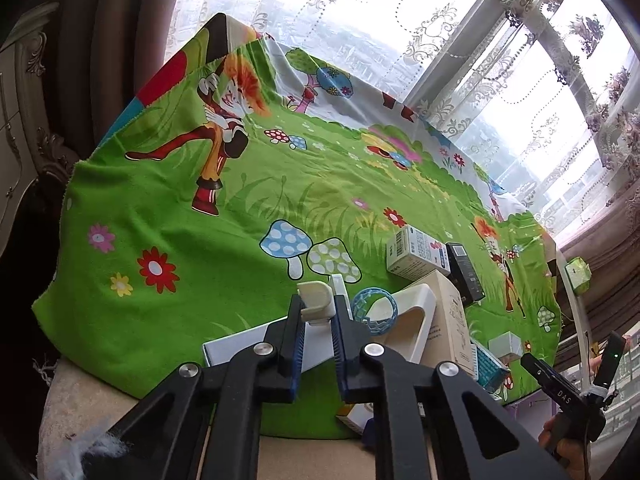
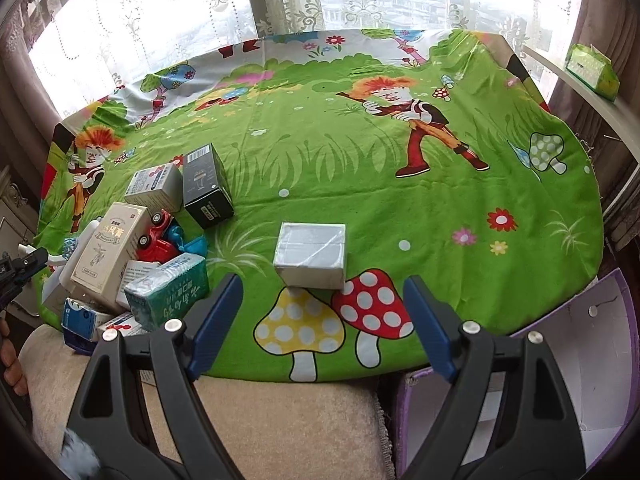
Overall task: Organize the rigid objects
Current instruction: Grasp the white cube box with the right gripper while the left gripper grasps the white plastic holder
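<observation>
My left gripper (image 1: 318, 312) is shut on a small cream plastic piece (image 1: 316, 300), held above a flat white box (image 1: 240, 350) at the near edge of the green cartoon cloth (image 1: 180, 220). Beside it lie a blue lattice ring (image 1: 374, 308), a cream tray (image 1: 408, 320) and a beige carton (image 1: 450, 320). My right gripper (image 2: 322, 304) is open, just short of a grey foil-wrapped box (image 2: 311, 255) lying alone on the cloth. A pile of boxes sits at the left of the right wrist view: beige carton (image 2: 106, 256), green box (image 2: 172, 294), black box (image 2: 206, 186), red toy car (image 2: 158, 236).
A white medicine box (image 1: 416, 254) and a black box (image 1: 464, 276) lie beyond the pile. A purple open box (image 2: 560, 380) stands off the table's near right edge. A green tissue pack (image 2: 594, 68) rests on the window ledge. Curtains and windows run behind the table.
</observation>
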